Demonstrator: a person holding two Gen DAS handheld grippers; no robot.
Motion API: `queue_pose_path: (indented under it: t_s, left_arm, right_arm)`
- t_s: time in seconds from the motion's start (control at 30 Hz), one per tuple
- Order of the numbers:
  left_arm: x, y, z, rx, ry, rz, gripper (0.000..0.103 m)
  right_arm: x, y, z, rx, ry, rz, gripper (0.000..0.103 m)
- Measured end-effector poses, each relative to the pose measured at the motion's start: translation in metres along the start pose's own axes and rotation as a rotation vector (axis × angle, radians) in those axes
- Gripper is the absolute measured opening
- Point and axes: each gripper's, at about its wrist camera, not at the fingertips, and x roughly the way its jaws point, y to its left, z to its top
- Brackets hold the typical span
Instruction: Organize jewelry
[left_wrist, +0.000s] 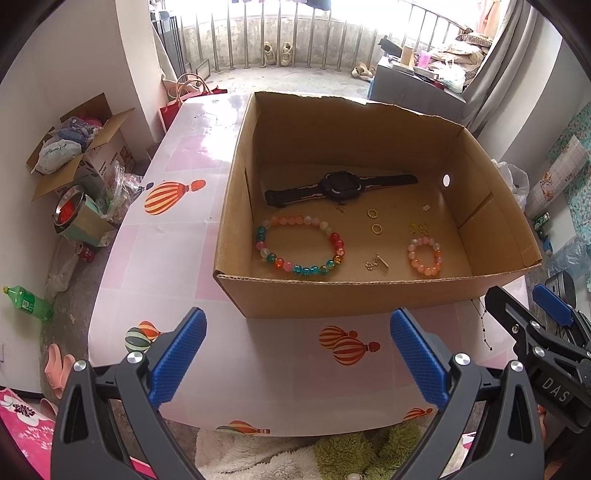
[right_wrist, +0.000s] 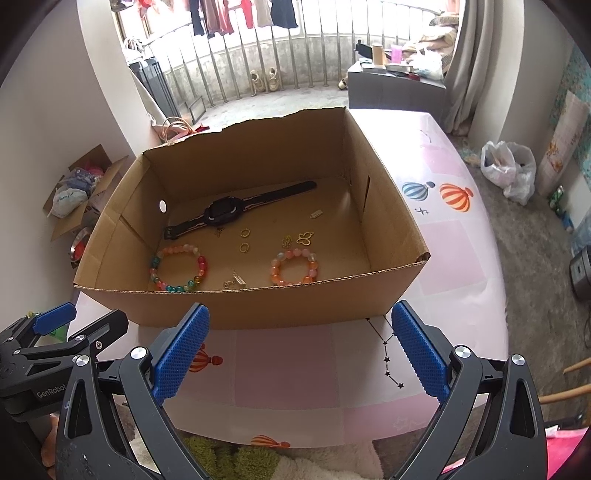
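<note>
Claws (left_wrist: 297, 356) (right_wrist: 301, 350) both gaped wide and empty before my box (left_wrist: 332, 299); watch (left_wrist: 338, 186), bracelets (left_wrist: 299, 245), rings (left_wrist: 373, 220) lay inside.

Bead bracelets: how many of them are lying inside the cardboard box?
2. The larger multicoloured bracelet lies near the front left corner of the box. The smaller orange-pink bracelet lies near the front right. None seems hidden, though the front wall covers a strip of floor.
</note>
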Motion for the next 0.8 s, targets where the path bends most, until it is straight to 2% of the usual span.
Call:
queue_pose_path:
  t_s: [0.8]
  left_arm:
    - [-0.002, 0.007, 0.0, -0.015, 0.001, 0.014, 0.098]
  right_arm:
    - [0.002, 0.016, 0.002, -0.044, 0.014, -0.024, 0.095]
